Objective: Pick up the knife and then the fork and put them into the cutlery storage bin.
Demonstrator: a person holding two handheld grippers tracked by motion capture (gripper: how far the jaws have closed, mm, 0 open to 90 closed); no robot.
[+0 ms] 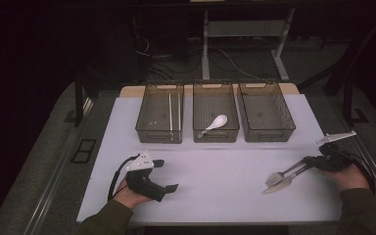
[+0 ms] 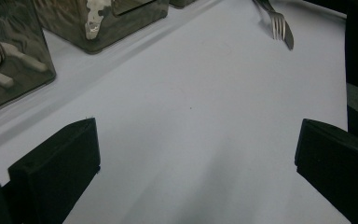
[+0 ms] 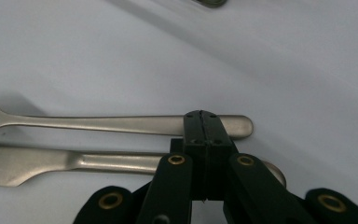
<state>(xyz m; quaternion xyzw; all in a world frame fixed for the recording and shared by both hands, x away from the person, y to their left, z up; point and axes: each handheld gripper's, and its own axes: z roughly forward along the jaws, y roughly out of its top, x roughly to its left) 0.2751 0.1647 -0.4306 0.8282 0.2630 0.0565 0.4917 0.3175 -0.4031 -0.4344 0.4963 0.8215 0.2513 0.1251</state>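
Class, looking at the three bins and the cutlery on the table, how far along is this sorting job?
Done: chopsticks lie in the left bin and a white spoon in the middle bin. In hand: the right gripper, fingers shut, sits over the handles of the fork and knife, both flat on the table. Left: the right bin has nothing in it; the left gripper waits open.

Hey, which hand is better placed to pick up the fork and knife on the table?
Right. The right gripper sits at the handle ends of the fork and knife, jaws shut with nothing visibly clamped. The left gripper rests open, far across the table.
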